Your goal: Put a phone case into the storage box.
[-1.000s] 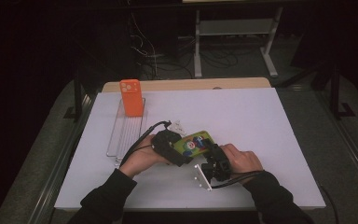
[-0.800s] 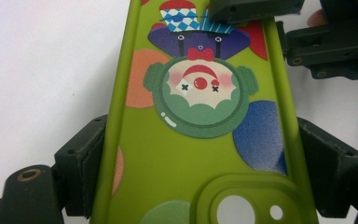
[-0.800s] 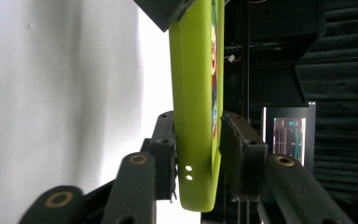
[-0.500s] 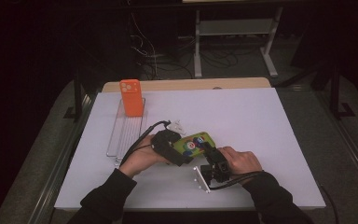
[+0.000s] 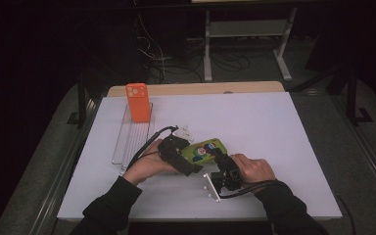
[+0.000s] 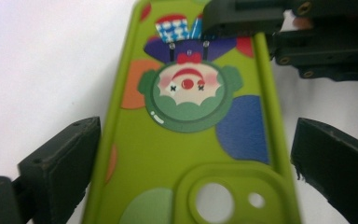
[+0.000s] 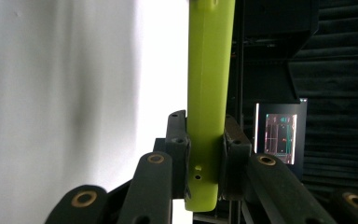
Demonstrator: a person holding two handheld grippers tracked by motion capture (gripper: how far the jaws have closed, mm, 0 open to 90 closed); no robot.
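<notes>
A green phone case with a clown picture lies at the middle of the white table, between both hands. In the left gripper view the case runs between the jaws of my left gripper, camera hole nearest. Those jaws have just been opening, and a strip of table shows between the right one and the case's edge. My left gripper is at the case's left end. My right gripper is shut on the thin edge of the case, pads on both faces. It holds the case's near right end.
An orange phone case stands upright at the far end of a clear rack on the table's left. The white table top stretches away to the right and back. Cables and a metal stand lie on the dark floor beyond.
</notes>
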